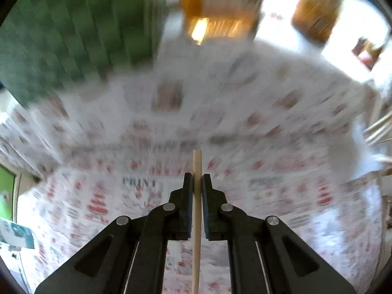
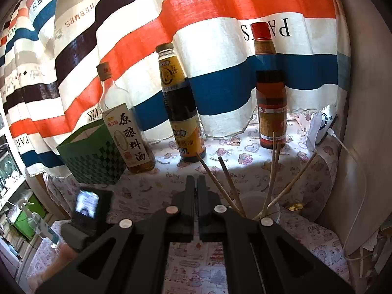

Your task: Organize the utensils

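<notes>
My left gripper (image 1: 197, 178) is shut on a pale wooden chopstick (image 1: 196, 220) that stands between the jaws and pokes out past the tips; the left wrist view is blurred by motion over a patterned tablecloth (image 1: 245, 134). More chopsticks (image 1: 377, 129) show at the far right edge. My right gripper (image 2: 195, 180) is shut and empty, above the table. Just right of it a white cup (image 2: 274, 210) holds several chopsticks (image 2: 272, 171) that fan outward. The left gripper's body (image 2: 83, 218) shows at lower left in the right wrist view.
Three sauce bottles (image 2: 182, 112) stand along the back of the table before a striped curtain (image 2: 220, 24). A green checkered box (image 2: 93, 154) stands at left, also in the left wrist view (image 1: 68, 31). A white charger with cable (image 2: 323, 127) lies at right.
</notes>
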`<state>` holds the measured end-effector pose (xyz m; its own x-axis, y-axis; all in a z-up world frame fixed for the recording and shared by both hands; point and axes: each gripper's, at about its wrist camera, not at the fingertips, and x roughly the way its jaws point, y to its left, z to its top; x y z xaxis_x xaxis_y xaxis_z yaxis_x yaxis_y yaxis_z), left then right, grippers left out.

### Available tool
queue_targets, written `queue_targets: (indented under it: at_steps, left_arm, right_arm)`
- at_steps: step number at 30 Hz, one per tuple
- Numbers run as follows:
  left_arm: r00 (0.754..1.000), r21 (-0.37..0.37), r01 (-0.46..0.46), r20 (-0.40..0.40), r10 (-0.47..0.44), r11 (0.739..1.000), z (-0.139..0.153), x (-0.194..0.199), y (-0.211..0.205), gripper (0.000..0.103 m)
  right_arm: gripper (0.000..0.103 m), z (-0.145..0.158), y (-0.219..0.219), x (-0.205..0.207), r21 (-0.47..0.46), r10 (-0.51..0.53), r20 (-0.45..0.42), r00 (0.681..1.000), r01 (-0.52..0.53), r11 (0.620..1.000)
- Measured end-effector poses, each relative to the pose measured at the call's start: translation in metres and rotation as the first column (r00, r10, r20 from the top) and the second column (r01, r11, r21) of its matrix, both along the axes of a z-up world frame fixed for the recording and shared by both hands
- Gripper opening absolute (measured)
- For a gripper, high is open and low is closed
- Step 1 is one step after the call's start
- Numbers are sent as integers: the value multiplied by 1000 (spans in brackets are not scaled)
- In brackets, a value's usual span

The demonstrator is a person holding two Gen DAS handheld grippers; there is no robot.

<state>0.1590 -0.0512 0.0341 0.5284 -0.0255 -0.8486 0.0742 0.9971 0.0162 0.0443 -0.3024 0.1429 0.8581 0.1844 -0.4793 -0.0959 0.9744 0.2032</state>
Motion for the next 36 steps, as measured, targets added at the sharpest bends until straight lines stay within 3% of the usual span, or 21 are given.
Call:
queue_targets:
  at_steps: [4,9,12,17,25,30,36]
  left_arm:
    - [990,-61,38,139,-29,997,66,-30,-11,6]
    - [954,-104,81,295,-47,991,112,-60,-34,6]
    - [916,-126,126,397,-67,984,136,-77,-47,6]
    - [845,-138,192,527,-92,972,165,-97,-65,6]
    - [791,-211,296,602,-115,932,170,-98,-95,6]
    - [751,-232,373,644,-145,898,172,-94,-119,6]
    - [776,-277,395,612,-157,876,164,-80,-140,6]
  right_arm:
    - [2,3,-8,-1,17,1,1,1000,-1,1000]
    - [2,10,-18,-7,46,4,16,1000,-4,999]
    - [2,15,-20,-12,53,28,46,999,-30,998]
    - [2,15,-27,-18,91,81,201,976,-101,991]
    - [2,7,-59,-10,129,71,293,953,-113,985]
    - [2,0,-78,2,136,23,247,969,-59,989]
    - [2,-15,-88,21,139,-30,175,984,5,990]
